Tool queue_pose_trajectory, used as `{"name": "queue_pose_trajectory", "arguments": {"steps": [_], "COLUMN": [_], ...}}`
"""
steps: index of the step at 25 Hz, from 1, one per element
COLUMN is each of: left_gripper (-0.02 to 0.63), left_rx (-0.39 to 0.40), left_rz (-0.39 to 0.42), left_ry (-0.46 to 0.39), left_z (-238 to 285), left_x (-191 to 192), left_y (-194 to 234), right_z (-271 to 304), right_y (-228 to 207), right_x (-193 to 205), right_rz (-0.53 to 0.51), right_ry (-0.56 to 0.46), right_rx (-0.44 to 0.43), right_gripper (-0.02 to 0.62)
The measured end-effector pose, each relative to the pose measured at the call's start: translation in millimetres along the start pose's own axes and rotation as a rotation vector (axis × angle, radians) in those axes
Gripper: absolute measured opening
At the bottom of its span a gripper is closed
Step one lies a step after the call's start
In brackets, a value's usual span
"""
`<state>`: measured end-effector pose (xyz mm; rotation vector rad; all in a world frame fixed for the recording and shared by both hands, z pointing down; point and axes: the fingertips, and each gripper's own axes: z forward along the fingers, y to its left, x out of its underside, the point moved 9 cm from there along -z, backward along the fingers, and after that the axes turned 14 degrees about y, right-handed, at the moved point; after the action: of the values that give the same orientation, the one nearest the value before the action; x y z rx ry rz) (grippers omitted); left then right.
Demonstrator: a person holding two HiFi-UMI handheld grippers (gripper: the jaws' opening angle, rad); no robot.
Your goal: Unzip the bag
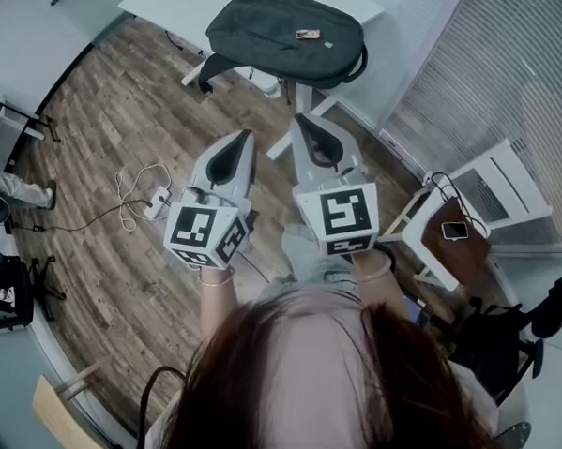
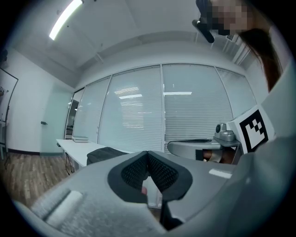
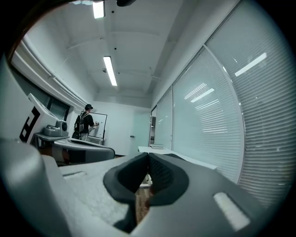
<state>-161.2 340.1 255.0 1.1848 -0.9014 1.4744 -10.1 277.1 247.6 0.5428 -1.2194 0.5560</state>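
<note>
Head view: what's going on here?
A person holds a gripper in each hand, raised over the wood floor. The left gripper and the right gripper are both shut, with nothing between the jaws. The dark backpack lies on the white table ahead, a small flat item on top. Neither gripper touches it, so unzipping hasn't begun.

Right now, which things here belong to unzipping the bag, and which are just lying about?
For the job:
bag, lying on the table
left gripper and right gripper, both shut, away from the bag

Lying about:
power strip and cables
phone on the chair
</note>
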Motion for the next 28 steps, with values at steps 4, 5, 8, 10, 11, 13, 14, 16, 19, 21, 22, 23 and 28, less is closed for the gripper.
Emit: {"name": "queue_pose_trajectory", "arguments": {"steps": [4,5,8,10,11,13,14,16,19,21,22,23,28], "left_gripper": [0.003,0.002,0.002,0.003,0.003,0.002,0.003,0.002,0.002,0.003,0.003,0.003,0.003], "left_rx": [0.006,0.009,0.017,0.024,0.027,0.031,0.032,0.033,0.04,0.049,0.054,0.058,0.083], "left_rz": [0.011,0.013,0.016,0.016,0.015,0.008,0.004,0.0,0.0,0.001,0.003,0.004,0.008], "left_ry": [0.009,0.011,0.017,0.027,0.032,0.037,0.039,0.044,0.056,0.065,0.071,0.076,0.106], "left_z": [22,28,44,55,62,73,79,90,106,117,123,129,158], "left_x": [-1,-1,-1,0,0,1,1,2,2,2,2,2,9], "left_y": [11,14,23,31,35,45,49,57,69,78,82,85,100], "right_z": [22,28,45,58,65,79,85,97,116,128,134,140,167], "right_y": [-11,-14,-21,-25,-27,-31,-32,-34,-39,-43,-46,-48,-57], "right_x": [5,6,9,10,10,10,11,12,15,17,19,20,31], "right_rz": [0.013,0.018,0.033,0.04,0.04,0.04,0.041,0.047,0.054,0.059,0.062,0.065,0.076], "right_ry": [0.019,0.023,0.034,0.042,0.046,0.056,0.061,0.075,0.091,0.104,0.112,0.12,0.151], "right_rx": [0.012,0.014,0.02,0.023,0.025,0.023,0.019,0.009,0.012,0.012,0.011,0.01,0.016], "right_gripper": [0.003,0.003,0.003,0.003,0.003,0.003,0.003,0.009,0.011,0.011,0.026,0.035,0.046]}}
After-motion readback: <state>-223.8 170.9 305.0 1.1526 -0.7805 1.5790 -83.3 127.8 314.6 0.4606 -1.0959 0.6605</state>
